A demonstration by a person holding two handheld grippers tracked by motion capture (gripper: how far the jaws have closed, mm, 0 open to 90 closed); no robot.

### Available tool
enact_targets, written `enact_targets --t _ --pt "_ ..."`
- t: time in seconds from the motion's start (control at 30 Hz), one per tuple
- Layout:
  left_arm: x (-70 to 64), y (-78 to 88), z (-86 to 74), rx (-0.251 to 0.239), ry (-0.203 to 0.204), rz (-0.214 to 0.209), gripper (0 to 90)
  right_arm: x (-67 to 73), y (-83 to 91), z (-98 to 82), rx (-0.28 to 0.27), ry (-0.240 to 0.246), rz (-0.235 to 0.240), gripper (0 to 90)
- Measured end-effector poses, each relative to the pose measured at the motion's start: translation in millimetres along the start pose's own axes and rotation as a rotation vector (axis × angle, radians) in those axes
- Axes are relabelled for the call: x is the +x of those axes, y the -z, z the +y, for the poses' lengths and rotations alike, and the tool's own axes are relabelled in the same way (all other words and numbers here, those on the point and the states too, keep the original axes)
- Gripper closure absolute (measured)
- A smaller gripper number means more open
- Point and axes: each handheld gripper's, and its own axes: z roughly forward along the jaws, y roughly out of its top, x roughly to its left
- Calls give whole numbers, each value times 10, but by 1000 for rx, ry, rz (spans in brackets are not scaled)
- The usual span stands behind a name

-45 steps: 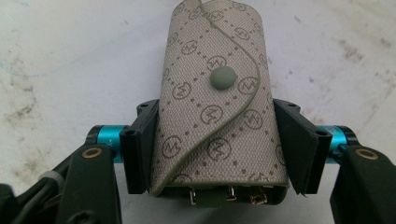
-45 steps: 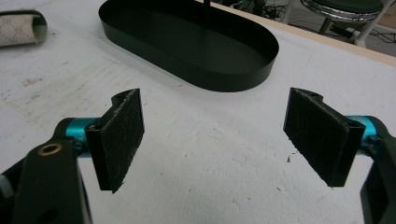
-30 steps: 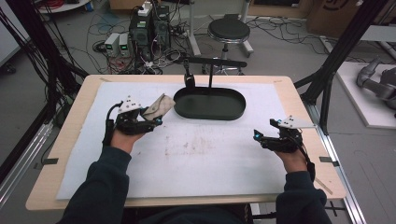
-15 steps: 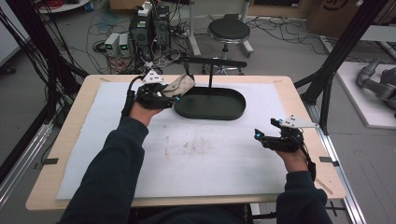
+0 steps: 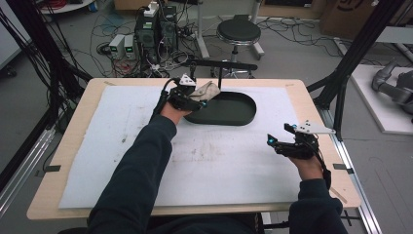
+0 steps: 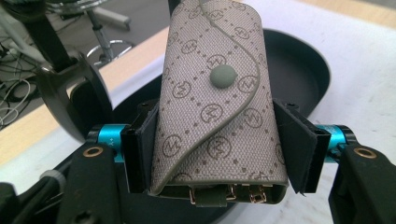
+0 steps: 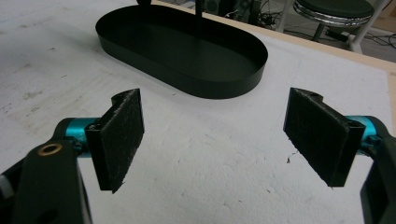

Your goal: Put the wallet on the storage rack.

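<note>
White foam surface [image 5: 122,136], black oval tray [image 5: 229,109] at the far side, key pouch poised over its left end.

Left gripper [image 6: 219,140] has its jaws clamped on the monogrammed grey key pouch [image 6: 215,112]; best to lower inside the rim before letting go. Right gripper [image 7: 219,135] rests near the surface's right edge, jaws wide apart, holding nothing.

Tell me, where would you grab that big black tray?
Probably by the black tray's near long wall, coming down from above with one jaw inside and one outside. The wall is thin and upright, and that side faces the open right gripper. Its tall handle is another option.
</note>
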Motion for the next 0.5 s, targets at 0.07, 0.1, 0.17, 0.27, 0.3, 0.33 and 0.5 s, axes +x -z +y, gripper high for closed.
enact_targets --t 0.07,0.1,0.17,0.27,0.3,0.33,0.5 --pt "-12 -92 3 10 -8 -2 373 -14 12 -9 1 -6 -3 207" --pt "-18 -127 0 9 -8 2 373 -14 12 -9 1 -6 -3 207" --pt "-29 -212 -23 13 -7 4 373 -23 18 -15 -1 -5 -4 207" --pt "-36 -328 -86 36 -9 9 373 -26 29 -26 -1 -8 -5 207" --pt "-41 -350 -96 41 -5 11 373 -26 29 -26 -1 -8 -5 207" --pt "-41 -385 -112 46 -4 14 373 -27 32 -28 0 -9 -3 207" --pt "-19 -524 -147 85 13 40 371 -28 43 -31 -5 -10 -5 207"
